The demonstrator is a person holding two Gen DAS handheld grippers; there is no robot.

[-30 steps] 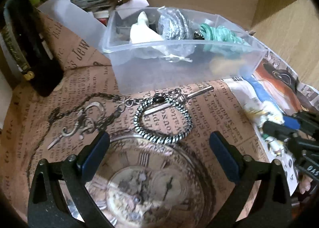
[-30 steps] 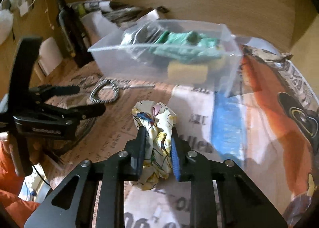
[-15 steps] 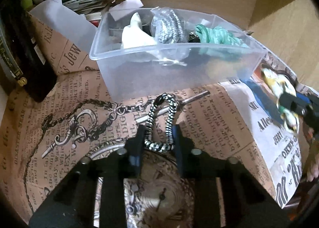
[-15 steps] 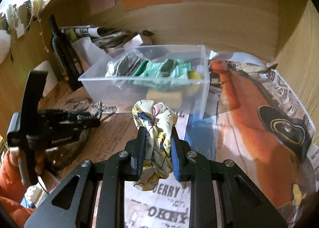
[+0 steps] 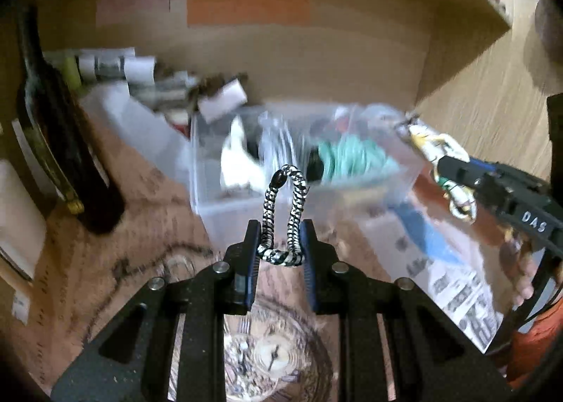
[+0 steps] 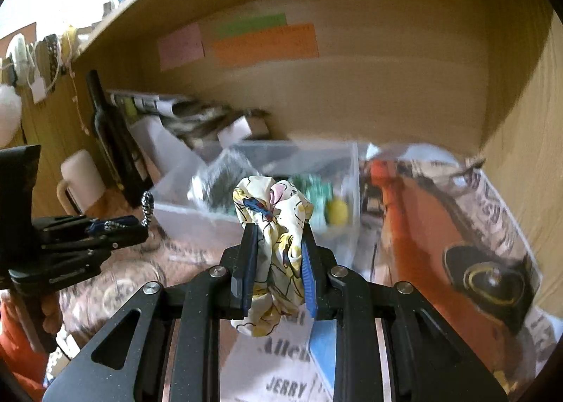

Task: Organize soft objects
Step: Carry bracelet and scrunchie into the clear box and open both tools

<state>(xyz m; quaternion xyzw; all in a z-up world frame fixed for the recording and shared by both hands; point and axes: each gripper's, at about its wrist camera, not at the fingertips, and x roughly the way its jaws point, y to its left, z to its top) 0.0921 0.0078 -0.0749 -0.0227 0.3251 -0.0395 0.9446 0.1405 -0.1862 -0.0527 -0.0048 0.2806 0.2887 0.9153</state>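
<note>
My left gripper [image 5: 279, 240] is shut on a black-and-white braided hair tie [image 5: 283, 215] and holds it up in front of the clear plastic bin [image 5: 225, 212]. My right gripper [image 6: 278, 250] is shut on a yellow floral scrunchie [image 6: 272, 222], also raised before the bin [image 6: 183, 215]. The bin holds a green item [image 5: 352, 159], a silvery item, a white item and a yellow sponge [image 6: 336, 212]. The right gripper also shows in the left wrist view [image 5: 440, 164], the left one in the right wrist view [image 6: 140, 222].
A dark bottle [image 5: 59, 141] stands at the left. Rolled papers [image 5: 116, 68] lie behind the bin against the wooden back wall. Printed newspaper [image 6: 475, 226] covers the shelf floor. A wooden side wall [image 5: 492, 92] closes the right.
The left gripper closed on the hair tie and lifted it off the paper. Both grippers have risen and tilted up toward the bin with their items.
</note>
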